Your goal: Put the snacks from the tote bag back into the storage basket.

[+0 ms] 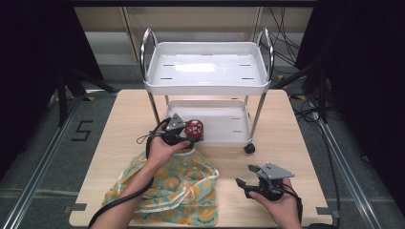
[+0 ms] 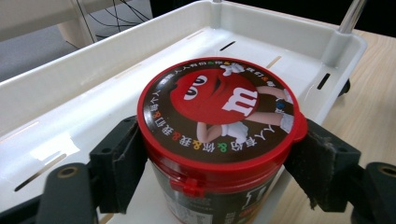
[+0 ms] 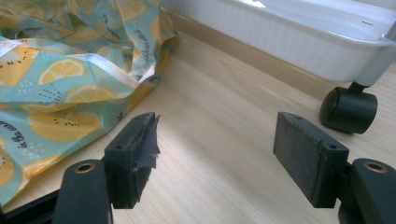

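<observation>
A light wooden table [image 1: 286, 138] is seen from the high view, with a white two-tier trolley [image 1: 207, 71] standing on its far half. The trolley's chrome handles [image 1: 145, 45] rise at the left and right ends of the upper tray, and a black castor [image 1: 249, 148] is planted on the table at the near right corner of the lower tray [image 1: 224, 124]. A teal bag printed with lemon slices [image 1: 184, 191] is spread on the near left part of the table (its white handle strap is visible in the right gripper view, lying across the fabric).

The left gripper [image 1: 180, 138] is held at the near left edge of the lower tray, just beyond the far edge of the bag. A red-lidded M&M's candy jar [image 2: 219, 135] is clamped between its two jaws, which are pressed against the jar's sides just under the lid; the jar is positioned at the lower tray's near rim, though whether it is resting on anything cannot be told. The lid is printed with a red cartoon character ringed by small text.

The right gripper [image 1: 248, 175] is held low over bare table at the near right, well apart from the jar. Its jaws are spread wide with nothing between them, and the bag's edge and the castor are seen beyond them.
</observation>
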